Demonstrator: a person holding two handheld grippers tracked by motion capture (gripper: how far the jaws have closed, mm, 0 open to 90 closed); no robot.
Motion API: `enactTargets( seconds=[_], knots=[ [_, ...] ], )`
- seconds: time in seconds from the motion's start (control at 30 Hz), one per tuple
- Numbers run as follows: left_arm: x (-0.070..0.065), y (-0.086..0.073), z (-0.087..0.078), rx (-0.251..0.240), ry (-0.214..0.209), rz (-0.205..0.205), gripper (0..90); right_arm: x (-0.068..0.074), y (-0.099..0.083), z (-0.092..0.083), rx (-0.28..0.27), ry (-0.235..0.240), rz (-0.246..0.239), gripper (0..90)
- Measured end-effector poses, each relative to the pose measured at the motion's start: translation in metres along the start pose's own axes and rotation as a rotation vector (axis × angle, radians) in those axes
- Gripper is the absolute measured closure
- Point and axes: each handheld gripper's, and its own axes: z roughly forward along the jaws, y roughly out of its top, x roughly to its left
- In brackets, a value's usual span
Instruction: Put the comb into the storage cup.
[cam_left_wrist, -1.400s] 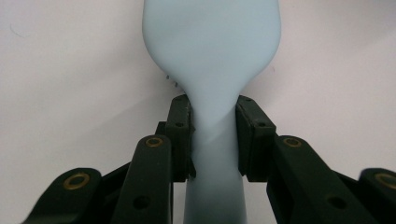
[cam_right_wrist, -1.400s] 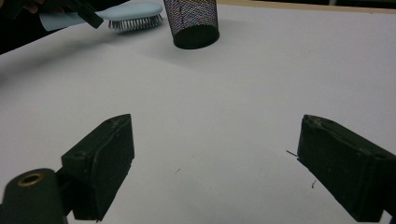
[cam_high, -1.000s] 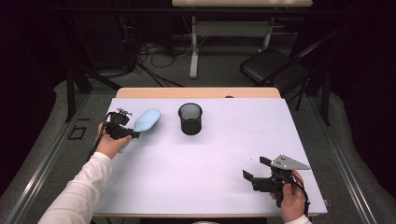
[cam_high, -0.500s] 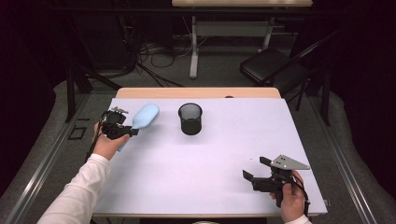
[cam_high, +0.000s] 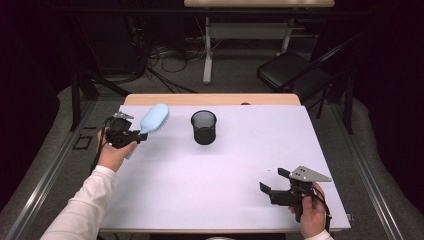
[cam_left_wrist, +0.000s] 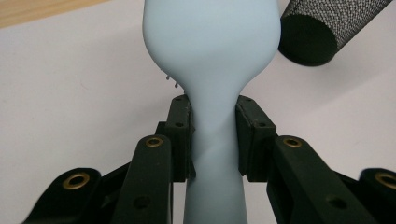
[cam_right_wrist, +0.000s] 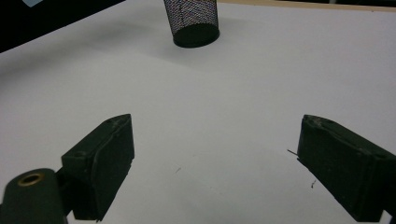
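Work in hand: a light-blue hairbrush (cam_high: 152, 120) is carried by the left gripper (cam_high: 131, 136) at the far-left part of the white table (cam_high: 225, 190); judged destination is the black mesh cup (cam_high: 204, 127).

Left gripper state: clenched on the hairbrush; in the left gripper view both pads (cam_left_wrist: 180, 135) press on the narrow neck where the handle meets the head.

Hairbrush position: raised off the table, judging by the shadow under it; head up and away from the hand, handle end toward the person's wrist; bristles face right, toward the cup.

Long axis: runs along the gripper's own line, slanting from the hand up to the far right in the high view.

Mesh cup position: upright, mouth open upward, near the middle of the far half of the table, apart from the brush.

Deciding relation: the cup lies to the right of the brush head, with a clear gap between them; in the left gripper view it sits at the upper right (cam_left_wrist: 327, 28).

Nearer hand: the left, by a wide margin.

Right gripper state: released (cam_high: 276, 182), jaws spread wide with nothing between them, resting at the near-right edge, well apart from cup and brush.

Judgement: the brush must travel right and tip handle-down to enter the cup; a slanted entry could knock the light cup over.
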Motion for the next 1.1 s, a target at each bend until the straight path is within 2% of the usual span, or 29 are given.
enactTargets(
  seconds=[0.27, 0.3, 0.47, 0.8, 0.83, 1.1],
  knots=[
    [-0.003, 0.002, -0.008, -0.052, 0.006, 0.0, 69.4, 0.0, 0.0, 0.0, -0.001, -0.001, 0.001, 10.7],
    [-0.005, 0.002, -0.009, -0.07, 0.006, 0.001, 69.5, 0.0, 0.0, 0.0, 0.0, -0.002, 0.001, 10.7],
    [-0.013, 0.004, -0.014, -0.101, -0.001, 0.019, 69.5, -0.001, 0.0, 0.0, 0.005, -0.002, 0.001, 10.7],
    [-0.026, 0.008, -0.019, -0.151, -0.024, 0.042, 69.5, -0.001, 0.0, 0.0, 0.004, -0.003, 0.002, 10.7],
    [-0.029, 0.009, -0.02, -0.165, -0.03, 0.045, 69.5, -0.001, 0.0, 0.0, 0.002, -0.003, 0.002, 10.7],
    [-0.043, 0.011, -0.022, -0.193, -0.066, 0.067, 69.4, -0.001, -0.001, 0.0, 0.003, -0.003, 0.0, 10.7]
  ],
)
